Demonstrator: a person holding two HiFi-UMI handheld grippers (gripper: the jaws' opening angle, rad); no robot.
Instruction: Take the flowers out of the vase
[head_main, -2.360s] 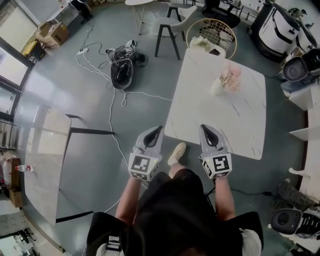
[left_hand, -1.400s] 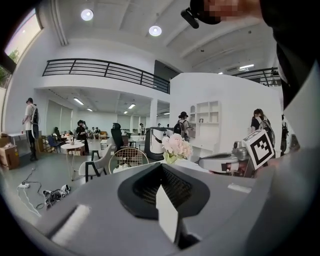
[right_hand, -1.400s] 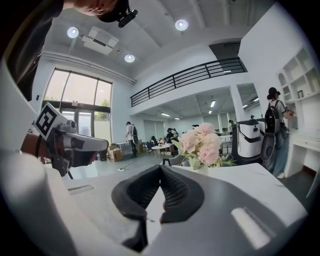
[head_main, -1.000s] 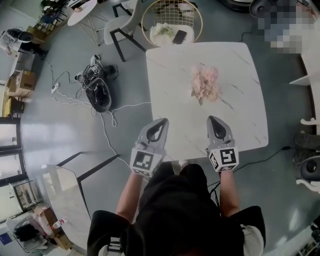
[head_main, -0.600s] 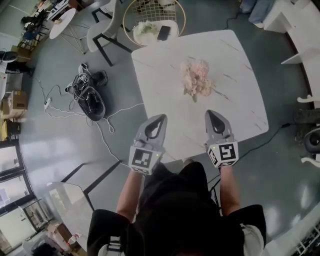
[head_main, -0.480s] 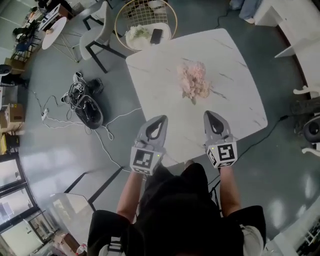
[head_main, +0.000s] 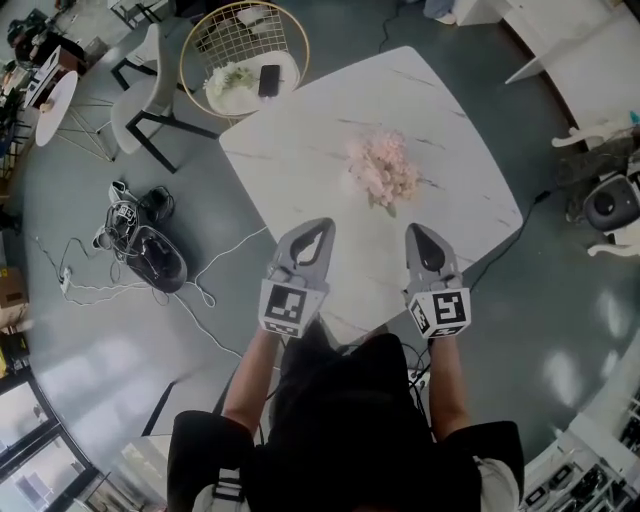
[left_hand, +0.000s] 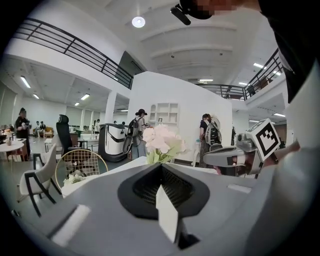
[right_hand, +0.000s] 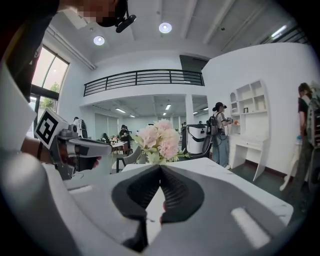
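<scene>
Your pink flowers sit mid-tabletop, hiding their vase. Your left gripper and right gripper are both closed, empty, over the near edges. The wire basket beyond the far corner holds greenery and a phone.

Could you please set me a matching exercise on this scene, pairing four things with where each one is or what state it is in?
Things:
1. pink flowers
2. dark phone
3. tangle of cables
4. left gripper

Places or states:
A. inside the round wire basket
B. on the grey floor
C. jaws shut, nothing between them
D. on the white table

Pairs: 1-D, 2-A, 3-B, 4-C.
</scene>
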